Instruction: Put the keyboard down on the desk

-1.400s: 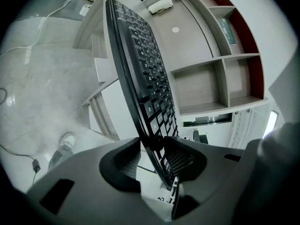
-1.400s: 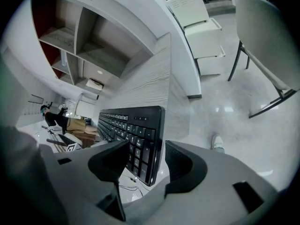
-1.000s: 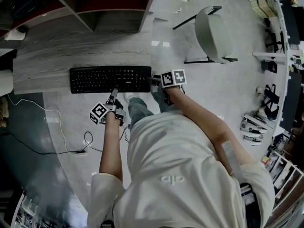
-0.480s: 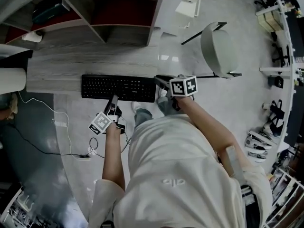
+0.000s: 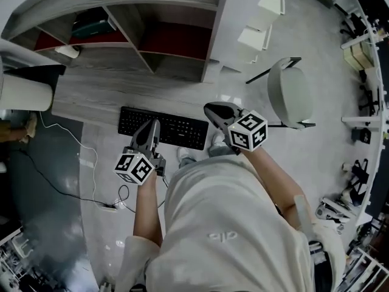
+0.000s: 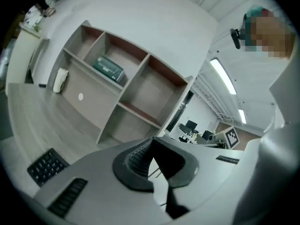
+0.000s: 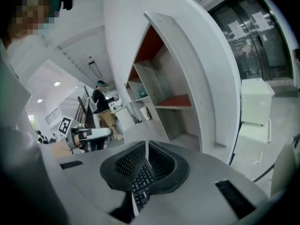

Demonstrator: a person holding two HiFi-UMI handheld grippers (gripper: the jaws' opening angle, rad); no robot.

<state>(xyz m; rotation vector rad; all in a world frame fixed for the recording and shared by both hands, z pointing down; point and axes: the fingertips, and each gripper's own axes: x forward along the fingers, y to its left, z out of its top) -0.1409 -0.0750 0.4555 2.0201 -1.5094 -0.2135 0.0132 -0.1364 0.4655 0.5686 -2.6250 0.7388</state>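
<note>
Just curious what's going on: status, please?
Left gripper and right gripper just closed, empty, above keyboard. Keyboard flat on desk. Nothing in the way.

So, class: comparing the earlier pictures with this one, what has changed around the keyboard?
Both the left tongs and right tongs have lifted up away from the keyboard, their jaws just closing with nothing between them. The keyboard stays flat on the desk.

White chair (image 5: 290, 93), open shelf unit (image 5: 141, 56), teal box (image 5: 92, 26) in one compartment, white drawer cabinet (image 5: 260, 26) alongside
</note>
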